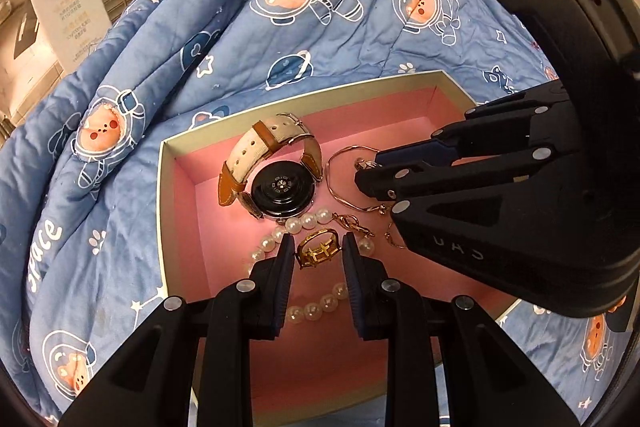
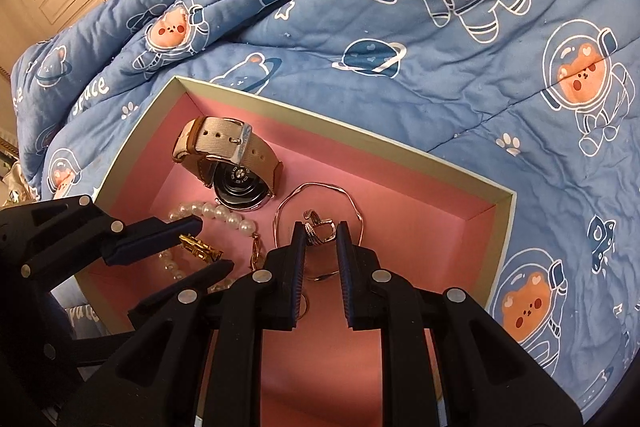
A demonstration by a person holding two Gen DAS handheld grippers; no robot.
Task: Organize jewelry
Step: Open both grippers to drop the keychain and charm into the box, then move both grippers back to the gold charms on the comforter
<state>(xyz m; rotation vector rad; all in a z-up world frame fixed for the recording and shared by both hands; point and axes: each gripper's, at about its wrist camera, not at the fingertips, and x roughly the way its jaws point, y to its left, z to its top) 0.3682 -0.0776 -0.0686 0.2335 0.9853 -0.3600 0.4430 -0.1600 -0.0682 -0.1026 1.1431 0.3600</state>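
Gripping gold ring (image 1: 318, 250) between left gripper (image 1: 316, 251) fingers (image 1: 285, 255), lower centre of frame, above pearl bracelet (image 1: 308, 223) inside pink-lined box (image 1: 168, 163). Pinching silver ring (image 2: 320, 229) between right gripper (image 2: 320, 239) fingers (image 2: 298, 247), narrow, over thin bangle (image 2: 320, 195). Watch (image 1: 276, 171) lying upper left in box, on blue quilt (image 1: 168, 39).

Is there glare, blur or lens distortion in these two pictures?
Left wrist view: strong fisheye bending, dark round corners, the box rim curves, a light glares top right, the watch back shines. Right wrist view: same bending, sharp enough, the silver ring glints, the near claw bodies are dark.
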